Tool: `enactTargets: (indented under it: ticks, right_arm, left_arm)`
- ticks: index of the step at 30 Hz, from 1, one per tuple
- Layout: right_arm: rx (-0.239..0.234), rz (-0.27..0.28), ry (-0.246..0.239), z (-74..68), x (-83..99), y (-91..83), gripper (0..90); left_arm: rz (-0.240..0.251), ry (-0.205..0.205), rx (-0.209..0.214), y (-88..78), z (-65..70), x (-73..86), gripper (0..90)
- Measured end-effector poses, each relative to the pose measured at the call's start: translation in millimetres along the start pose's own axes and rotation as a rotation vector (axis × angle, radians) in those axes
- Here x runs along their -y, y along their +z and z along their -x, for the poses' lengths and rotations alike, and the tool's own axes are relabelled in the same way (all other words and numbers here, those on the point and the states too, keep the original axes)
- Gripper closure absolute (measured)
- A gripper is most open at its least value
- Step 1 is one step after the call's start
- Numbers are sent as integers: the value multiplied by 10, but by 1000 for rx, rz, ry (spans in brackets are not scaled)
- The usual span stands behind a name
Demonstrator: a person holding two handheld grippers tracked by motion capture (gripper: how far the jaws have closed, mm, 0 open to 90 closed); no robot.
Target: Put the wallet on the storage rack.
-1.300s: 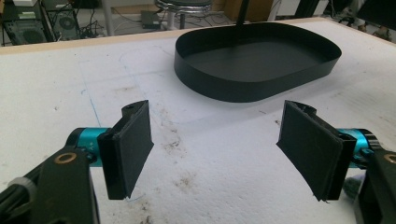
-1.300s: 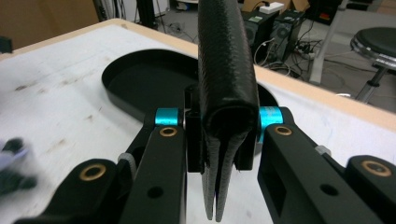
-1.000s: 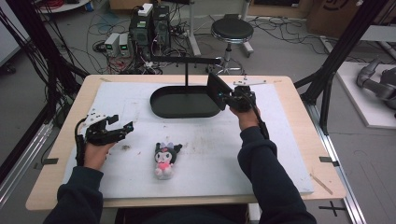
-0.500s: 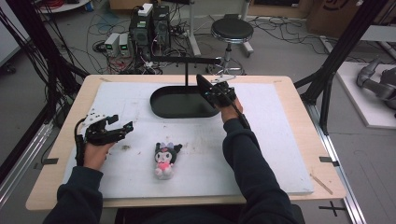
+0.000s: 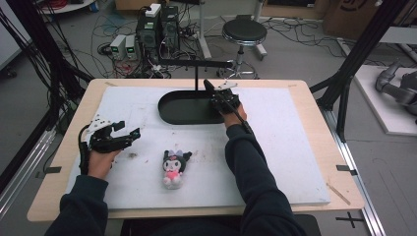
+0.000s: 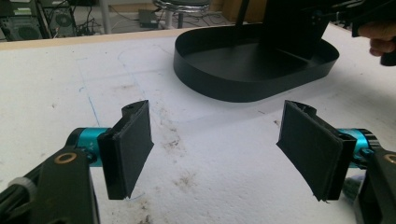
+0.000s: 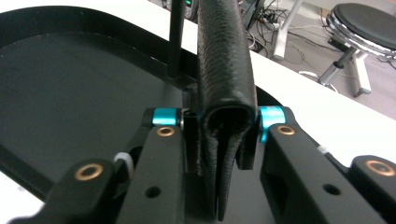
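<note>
A folded black leather piece [image 7: 226, 84] is pinched between the jaws of the right gripper [image 5: 223, 96] and held over the right end of the black oval tray [image 5: 172, 112], close to the thin upright post [image 7: 176, 37] of the stand. The left gripper [image 5: 110, 137] is rested on the white mat [image 5: 290, 137] with jaws spread wide, nothing between them. A small plush toy [image 5: 173, 168] is seen lying on the mat nearer the person, well apart from both.

On the worktop [image 5: 305, 147], the oval tray [image 5: 189, 108] lies at 12 o'clock from the plush doll [image 5: 173, 168], well apart. The right claw [image 5: 216, 93] sits at the tray's 3 o'clock rim, the left claw [image 5: 129, 132] at the doll's 10 o'clock. A stool [image 5: 244, 32] stands beyond the far edge.
</note>
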State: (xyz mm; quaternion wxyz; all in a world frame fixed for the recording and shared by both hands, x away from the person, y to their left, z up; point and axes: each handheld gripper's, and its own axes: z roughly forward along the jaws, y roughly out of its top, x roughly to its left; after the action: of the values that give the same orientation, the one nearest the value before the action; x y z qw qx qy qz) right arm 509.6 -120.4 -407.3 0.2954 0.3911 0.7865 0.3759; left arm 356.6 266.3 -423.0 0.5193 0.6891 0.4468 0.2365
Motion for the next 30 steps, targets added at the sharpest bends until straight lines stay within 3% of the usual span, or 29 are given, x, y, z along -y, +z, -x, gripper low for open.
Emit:
enactTargets:
  ticks: [2, 4, 7, 10, 16, 17, 18, 20, 22, 23, 26, 28, 30]
  right_arm:
    - [-9, 10, 1, -10, 2, 10, 676]
    - [-34, 41, -1, -80, -9, 30, 551]
    - [-47, 55, -22, -131, -34, 28, 550]
    - [-93, 95, 3, -139, -59, -11, 531]
    - [-113, 100, -11, -173, -77, -36, 633]
    - [-63, 76, -29, -208, -69, -6, 719]
    - [-37, 56, -31, -215, -61, 17, 718]
    - [-35, 45, -21, -215, -52, 32, 708]
    - [-70, 64, 25, -197, -37, 47, 592]
    - [-98, 99, 64, -165, -61, -6, 526]
    - [-105, 129, 75, -116, -108, -111, 469]
    - [-130, 158, 116, 21, -131, -351, 407]
    - [-144, 152, 119, 66, -126, -421, 374]
  left_arm:
    - [1, -2, 0, 0, 3, -1, 255]
    - [4, -5, 1, -2, 7, -2, 254]
    - [3, -5, 0, -6, 7, -2, 254]
    - [5, -3, -1, -9, 3, -4, 255]
    - [8, -8, 3, -6, 4, -3, 254]
    - [7, -7, 2, -7, 6, -5, 254]
    - [8, -7, 2, -8, 8, -5, 254]
    - [8, -6, 3, -11, 5, -6, 254]
    - [7, -8, 2, -11, 2, -5, 255]
    - [8, -9, 3, -9, 1, -3, 255]
    - [7, -11, 5, -6, 2, -2, 255]
    - [10, -11, 10, -12, 6, -6, 255]
    - [18, -15, 11, -20, 9, -11, 254]
